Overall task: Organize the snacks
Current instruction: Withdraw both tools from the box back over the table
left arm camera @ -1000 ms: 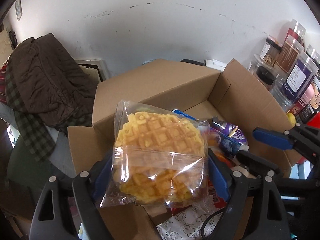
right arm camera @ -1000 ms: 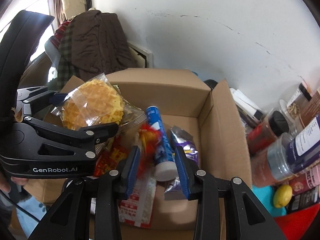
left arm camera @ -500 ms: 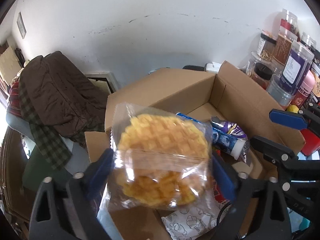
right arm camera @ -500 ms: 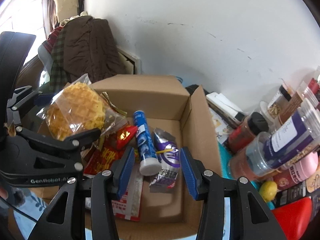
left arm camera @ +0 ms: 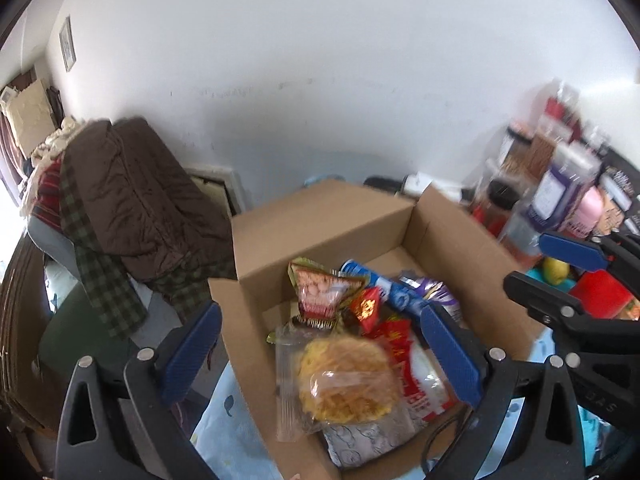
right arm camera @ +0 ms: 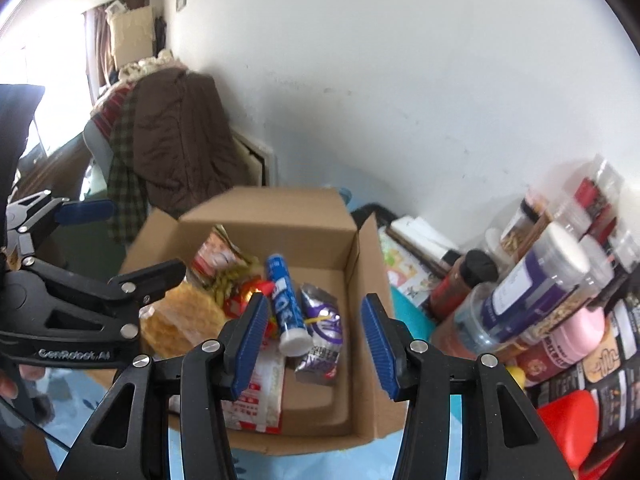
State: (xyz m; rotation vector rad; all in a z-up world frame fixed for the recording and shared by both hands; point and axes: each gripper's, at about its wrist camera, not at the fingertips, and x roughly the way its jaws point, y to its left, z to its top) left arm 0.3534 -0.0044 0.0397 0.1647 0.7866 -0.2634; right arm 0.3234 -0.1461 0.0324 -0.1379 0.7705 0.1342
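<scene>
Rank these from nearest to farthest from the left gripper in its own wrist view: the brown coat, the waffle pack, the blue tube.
1. waffle pack, between the left gripper fingers, in the box
2. blue tube, deeper in the box
3. brown coat, far left, beyond the box

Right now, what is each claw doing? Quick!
Left claw: open, holding nothing; the waffle bag lies in the box.
Right claw: open, holding nothing.

Matt cardboard box (left arm camera: 320,220), glossy clear-plastic waffle wrapper (left arm camera: 344,384), quilted brown cloth jacket (left arm camera: 140,196)
</scene>
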